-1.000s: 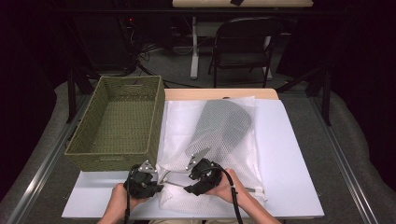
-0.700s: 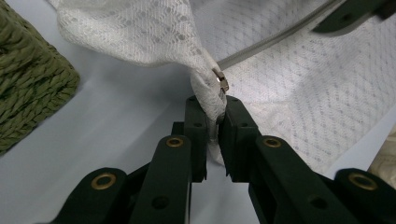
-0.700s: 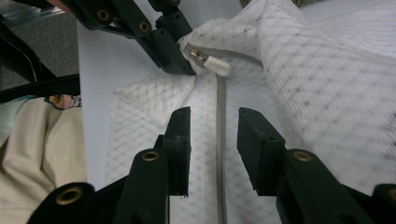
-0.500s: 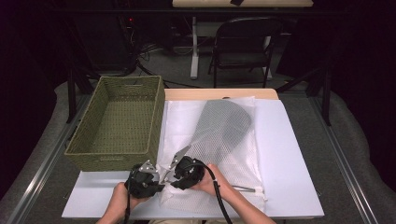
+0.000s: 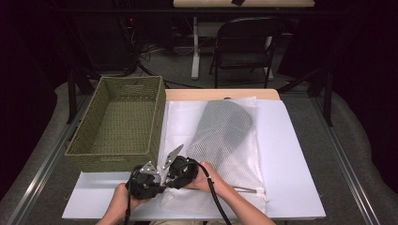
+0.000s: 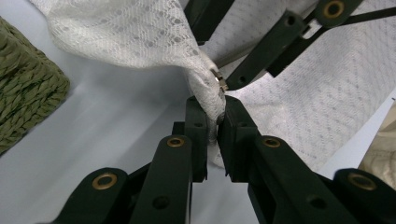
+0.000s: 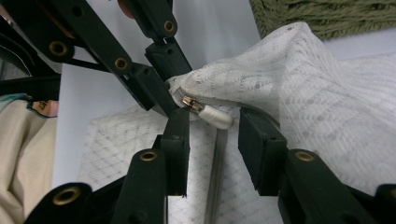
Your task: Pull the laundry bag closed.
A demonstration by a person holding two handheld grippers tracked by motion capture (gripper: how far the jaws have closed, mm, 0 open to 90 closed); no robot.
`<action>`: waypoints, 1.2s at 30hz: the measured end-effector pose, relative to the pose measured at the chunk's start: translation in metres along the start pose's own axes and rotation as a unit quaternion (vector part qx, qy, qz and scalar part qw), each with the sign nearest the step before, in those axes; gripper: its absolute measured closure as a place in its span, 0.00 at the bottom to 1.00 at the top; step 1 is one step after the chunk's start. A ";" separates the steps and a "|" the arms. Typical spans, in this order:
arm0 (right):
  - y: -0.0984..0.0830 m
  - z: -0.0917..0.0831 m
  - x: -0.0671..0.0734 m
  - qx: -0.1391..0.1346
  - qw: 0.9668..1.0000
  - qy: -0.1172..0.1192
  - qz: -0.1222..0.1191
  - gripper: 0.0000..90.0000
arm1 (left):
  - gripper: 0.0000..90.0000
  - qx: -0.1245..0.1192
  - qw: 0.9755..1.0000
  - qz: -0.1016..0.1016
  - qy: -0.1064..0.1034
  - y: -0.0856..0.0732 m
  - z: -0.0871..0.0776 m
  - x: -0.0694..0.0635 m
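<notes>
Mesh laundry bag point(image 5: 220, 140) lies flat on the white sheet covering the table point(image 5: 291, 154), beside the green woven basket point(image 5: 117, 122), with a grey garment point(image 5: 223, 124) showing through its netting. At its near left corner both tools meet. The left gripper point(image 6: 217, 122) has its jaws clamped on a pinch of the bag's fabric right by the zipper's end, lifting that corner slightly. The right gripper point(image 7: 212, 128) has just been narrowing its jaws, yet they stand apart, with the white zipper pull point(image 7: 212, 114) lying between them and not pinched. Judging by this, the step is catching the pull to unzip. Next, the right jaws must close squarely on that small tab while the left anchors the fabric.
</notes>
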State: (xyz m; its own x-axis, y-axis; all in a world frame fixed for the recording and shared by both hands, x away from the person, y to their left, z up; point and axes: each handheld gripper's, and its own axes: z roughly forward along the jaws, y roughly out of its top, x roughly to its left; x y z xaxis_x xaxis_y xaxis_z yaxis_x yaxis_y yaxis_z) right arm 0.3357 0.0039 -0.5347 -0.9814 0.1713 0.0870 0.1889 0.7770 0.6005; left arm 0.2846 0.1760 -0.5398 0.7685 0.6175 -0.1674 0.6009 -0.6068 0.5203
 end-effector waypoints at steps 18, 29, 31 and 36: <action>-0.002 -0.001 0.006 0.010 1.000 0.015 0.005 0.84 | 0.89 0.005 1.000 0.007 0.004 0.000 -0.001 0.001; -0.003 -0.005 0.006 -0.002 1.000 0.019 0.005 0.84 | 0.90 0.014 1.000 0.017 0.012 0.000 0.001 0.000; -0.002 -0.004 0.007 0.004 1.000 0.019 0.004 0.84 | 0.89 0.014 1.000 0.017 0.013 0.000 0.001 0.000; -0.001 -0.006 0.010 0.007 1.000 0.017 -0.002 0.87 | 0.89 0.015 1.000 0.019 0.015 0.000 0.002 -0.001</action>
State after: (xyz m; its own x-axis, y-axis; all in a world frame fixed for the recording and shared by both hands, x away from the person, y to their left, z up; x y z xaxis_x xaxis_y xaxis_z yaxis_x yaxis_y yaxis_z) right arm 0.3254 0.0011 -0.5300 -0.9829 0.1476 0.1104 0.1843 0.7859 0.5903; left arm 0.2845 0.1743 -0.5409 0.7837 0.6089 -0.1228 0.5787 -0.6439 0.5005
